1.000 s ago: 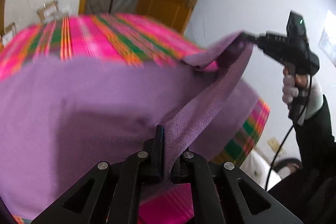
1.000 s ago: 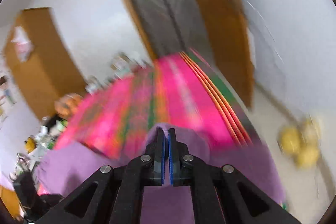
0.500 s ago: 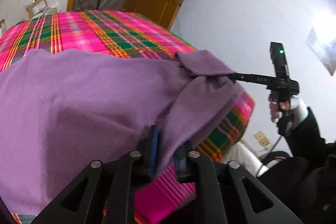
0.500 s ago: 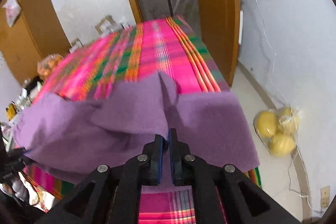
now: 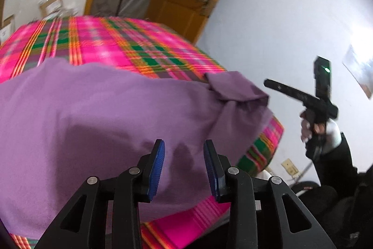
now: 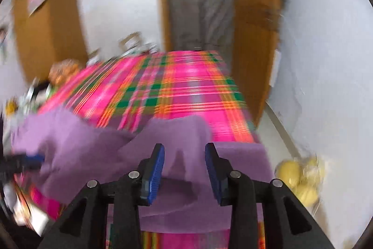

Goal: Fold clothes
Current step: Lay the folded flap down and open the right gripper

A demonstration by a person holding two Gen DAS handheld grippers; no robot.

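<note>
surface: a bed [image 5: 144, 43] under a plaid cover [image 6: 186, 95] in bright pink, crossed by green and orange stripes
cover: reaches the far edge and drops over the near corner [image 5: 263, 151]
lying on it: a purple garment [image 5: 93, 113] spread over the near part, its front edge hanging past the bed's near side
garment shape: mostly flat, with a small flap [image 5: 235, 88] folded back at its right corner
far part: bare plaid, nothing else resting there
</note>
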